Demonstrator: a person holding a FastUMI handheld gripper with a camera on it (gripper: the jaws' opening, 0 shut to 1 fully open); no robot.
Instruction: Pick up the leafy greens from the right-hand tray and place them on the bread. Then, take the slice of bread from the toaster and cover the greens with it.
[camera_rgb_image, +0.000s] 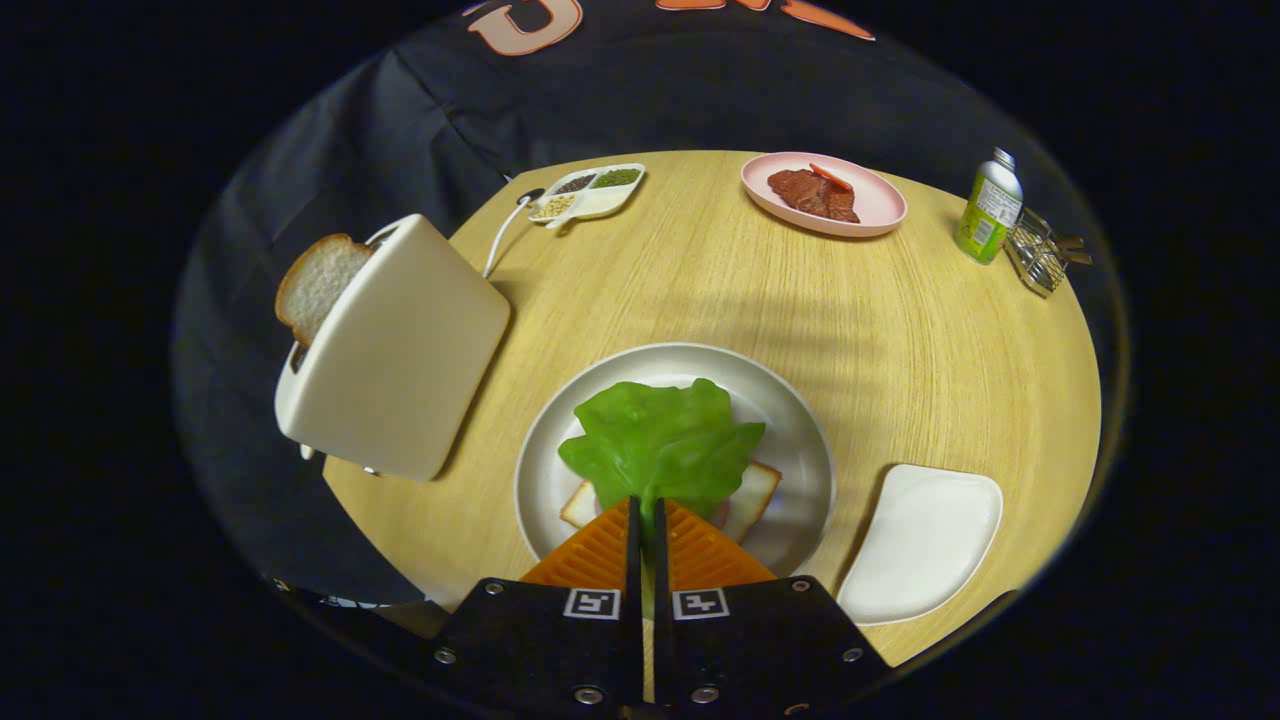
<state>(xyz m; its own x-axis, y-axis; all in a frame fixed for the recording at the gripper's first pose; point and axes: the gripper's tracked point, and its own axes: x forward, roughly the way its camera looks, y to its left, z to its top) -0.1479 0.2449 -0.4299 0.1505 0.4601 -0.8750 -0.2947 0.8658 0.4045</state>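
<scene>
My gripper (645, 503) is shut on the near edge of the leafy greens (660, 440), a bright green leaf pinched between both fingers. The leaf spreads out just ahead of the fingertips over a slice of bread (752, 493) that lies on a round white plate (800, 420). Whether the leaf rests on the bread or hangs just above it, I cannot tell. To the left of the plate stands a cream toaster (400, 350) with a second slice of bread (315, 283) sticking out of its slot. An empty white tray (925, 540) lies to the right of the plate.
At the back of the round wooden table (900, 330) sit a pink plate (880, 205) with reddish meat (812, 193), a small divided dish of seeds (590, 192), a green-labelled bottle (988, 207) and a small wire basket (1038, 253). The toaster's white cord (503, 232) runs toward the dish.
</scene>
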